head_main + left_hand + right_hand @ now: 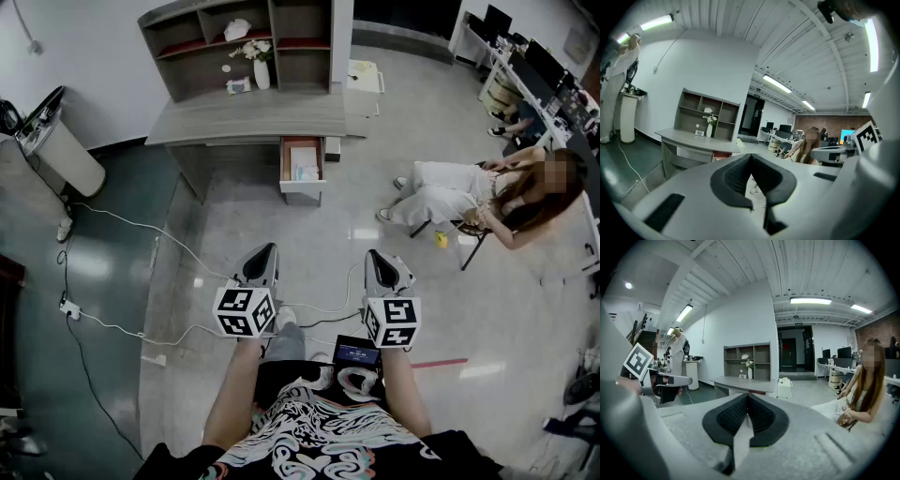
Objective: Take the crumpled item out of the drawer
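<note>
1. Head view: the open drawer [302, 186] juts from under the grey desk [253, 120], and the pale crumpled item [305, 172] lies inside it.
2. The left gripper [266, 251] and right gripper [376, 255] hover side by side over the floor [319, 239], well apart from the drawer (both point towards it).
3. Each gripper view shows its jaws closed tip to tip.
4. A seated person [450, 197] is right of the drawer.

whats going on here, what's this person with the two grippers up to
A person holds the left gripper and right gripper, both shut and empty, standing well back from the desk. Its drawer is open with a pale item lying inside, untouched. Someone else sits off to the right.
</note>
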